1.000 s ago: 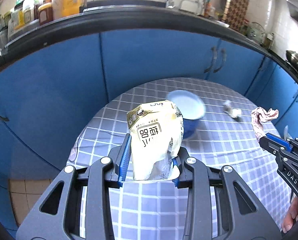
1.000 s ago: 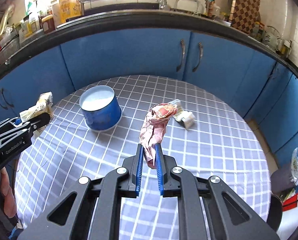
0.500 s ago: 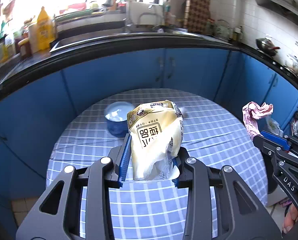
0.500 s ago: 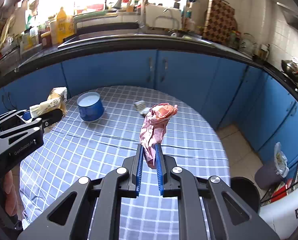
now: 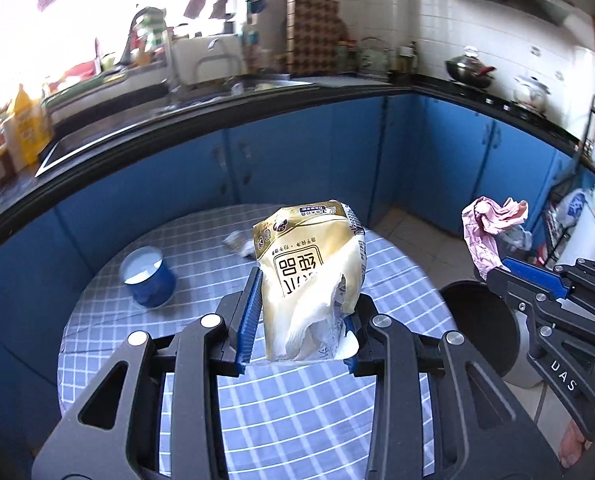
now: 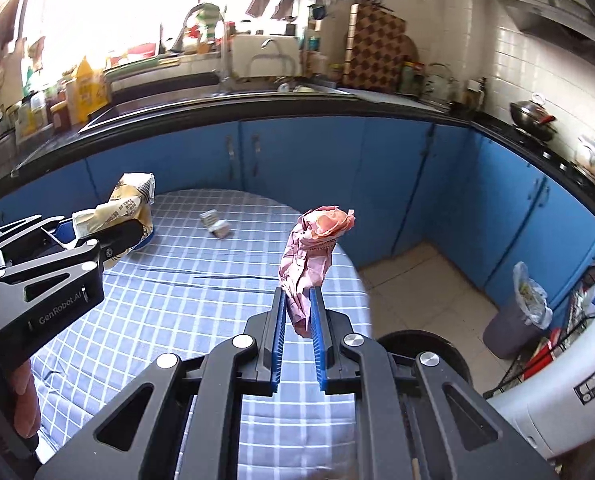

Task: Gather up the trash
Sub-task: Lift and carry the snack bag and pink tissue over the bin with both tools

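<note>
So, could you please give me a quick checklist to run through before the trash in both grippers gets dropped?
1. Left gripper clamped on the gold and white plastic snack bag: ok.
2. Right gripper clamped on the crumpled pink wrapper: ok.
3. Black round bin in view beside the checked round table: ok.
4. Either piece above the bin opening: not ok.
5. Table cleared: not ok, a small crumpled white wrapper lies there.
6. Bin has room: cannot tell.
</note>
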Tool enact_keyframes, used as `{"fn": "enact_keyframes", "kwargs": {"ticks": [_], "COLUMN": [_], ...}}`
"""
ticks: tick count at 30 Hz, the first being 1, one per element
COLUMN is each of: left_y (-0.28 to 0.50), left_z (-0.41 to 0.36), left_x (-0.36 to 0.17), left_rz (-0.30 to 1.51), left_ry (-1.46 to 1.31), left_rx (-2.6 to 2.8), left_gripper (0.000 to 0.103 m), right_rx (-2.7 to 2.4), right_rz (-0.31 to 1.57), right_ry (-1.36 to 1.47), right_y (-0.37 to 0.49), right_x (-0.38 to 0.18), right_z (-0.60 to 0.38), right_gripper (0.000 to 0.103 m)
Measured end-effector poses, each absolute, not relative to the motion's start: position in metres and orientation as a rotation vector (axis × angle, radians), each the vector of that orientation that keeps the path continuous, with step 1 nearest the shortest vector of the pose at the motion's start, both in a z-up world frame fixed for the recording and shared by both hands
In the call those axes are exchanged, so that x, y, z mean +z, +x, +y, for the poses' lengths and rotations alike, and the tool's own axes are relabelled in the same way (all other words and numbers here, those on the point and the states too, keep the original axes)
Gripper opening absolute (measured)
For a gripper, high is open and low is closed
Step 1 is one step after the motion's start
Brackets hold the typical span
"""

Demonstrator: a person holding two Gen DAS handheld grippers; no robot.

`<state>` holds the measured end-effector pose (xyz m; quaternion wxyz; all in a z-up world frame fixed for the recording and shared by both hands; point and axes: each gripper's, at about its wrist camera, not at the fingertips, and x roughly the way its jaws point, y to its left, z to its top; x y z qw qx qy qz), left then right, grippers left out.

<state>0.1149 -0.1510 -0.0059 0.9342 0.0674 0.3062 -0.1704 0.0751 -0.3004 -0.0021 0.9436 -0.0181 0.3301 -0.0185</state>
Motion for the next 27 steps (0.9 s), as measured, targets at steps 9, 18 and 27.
{"fn": "enact_keyframes", "kwargs": {"ticks": [9,18,27], "left_y": [0.116,0.113,0.112], "left_z": [-0.213,-0.267,-0.307], "left_x": [-0.005,-0.015,-0.026], "left_rz": [0.634,0.647,0.667], "left_ry": [0.189,0.233,0.259], "left_rx": [-0.424,-0.488,-0.528], "left_gripper": [0.035,0.035,0.035], "right_rx": [-0.114,-0.174,-0.209], "right_rz": [0.653,0.663,0.678], "right_ry": [0.019,0.057,0.084], "right_y": [0.057,0.049,0.047], "right_x": [-0.003,-0.013,-0.024], "right_z": [-0.354,-0.399,-0.430], "right_gripper": [0.013,0.013,0.013]}}
